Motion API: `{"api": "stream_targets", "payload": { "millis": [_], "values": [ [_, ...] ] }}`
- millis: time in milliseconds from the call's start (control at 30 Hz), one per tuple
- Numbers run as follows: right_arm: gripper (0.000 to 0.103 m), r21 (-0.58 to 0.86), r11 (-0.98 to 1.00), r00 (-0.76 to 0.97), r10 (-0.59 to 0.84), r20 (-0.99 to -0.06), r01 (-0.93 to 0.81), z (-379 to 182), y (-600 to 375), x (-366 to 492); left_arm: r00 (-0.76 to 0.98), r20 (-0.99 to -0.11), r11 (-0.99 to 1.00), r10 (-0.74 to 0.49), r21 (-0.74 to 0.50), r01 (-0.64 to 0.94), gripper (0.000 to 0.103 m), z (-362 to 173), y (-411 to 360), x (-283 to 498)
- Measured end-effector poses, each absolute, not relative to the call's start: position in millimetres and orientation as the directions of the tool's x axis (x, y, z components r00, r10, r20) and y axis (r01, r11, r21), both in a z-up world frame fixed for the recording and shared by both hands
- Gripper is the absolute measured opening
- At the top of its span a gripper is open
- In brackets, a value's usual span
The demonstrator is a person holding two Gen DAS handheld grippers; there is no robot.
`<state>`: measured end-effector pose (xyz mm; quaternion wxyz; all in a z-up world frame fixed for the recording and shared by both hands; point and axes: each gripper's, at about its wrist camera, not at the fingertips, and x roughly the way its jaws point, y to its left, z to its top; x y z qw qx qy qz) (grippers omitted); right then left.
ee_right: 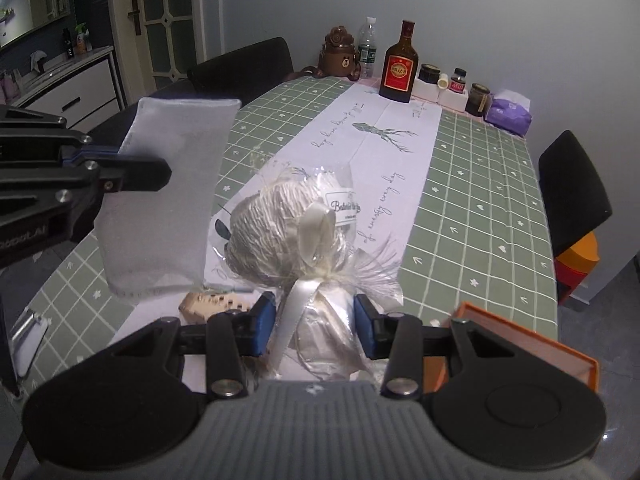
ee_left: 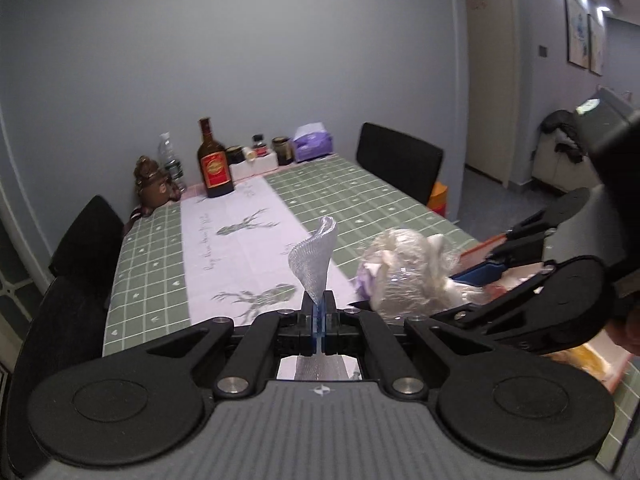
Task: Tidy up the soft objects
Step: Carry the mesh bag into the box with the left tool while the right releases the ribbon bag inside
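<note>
- The left gripper is pressed together on a thin white mesh pouch; the pouch is carried in the air, above the near left part of the table, and hangs flat beside the other tool.
- The right gripper is part closed on a plush toy wrapped in clear cellophane. The blue pads press the tied neck of the wrap, under the cream ribbon bow. The toy seems lifted off the table, approx. over the near end of the white runner.
- In the left wrist view the toy is seen just to the right of the pouch, near but apart.
- Progress, as judged: both soft objects are picked up already, but none is put away yet. Prob. the toy is meant to go in the pouch, or both in the orange box at the near right edge; this cannot be told for sure.
- A beige item lies at the near edge under the pouch; too hidden to be named, maybe one more thing to be sorted.
- The far edge is occupied by a brown bottle with red label, a water bottle, a bear-shaped container, small jars and a purple tissue pack; these are untouched and prob. not part of the job.
</note>
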<state>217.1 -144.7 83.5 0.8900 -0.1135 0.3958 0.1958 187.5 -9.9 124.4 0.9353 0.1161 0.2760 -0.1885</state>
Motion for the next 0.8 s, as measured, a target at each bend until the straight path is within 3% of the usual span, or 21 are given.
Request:
{"api": "stream_targets", "payload": {
  "millis": [367,800],
  "values": [
    [0.042,-0.123,0.956,0.671,0.091,-0.736,-0.265,99.7,-249.1,146.4,0.722,-0.492,0.815,-0.487,0.041,0.578,0.001,138.6,-86.0,137.5],
    [0.043,-0.093,0.99,0.541,-0.022,-0.841,-0.106,43.9,-346.5,124.8,0.494,-0.605,0.692,-0.625,-0.138,0.708,0.001,72.7,-182.6,157.4]
  ]
}}
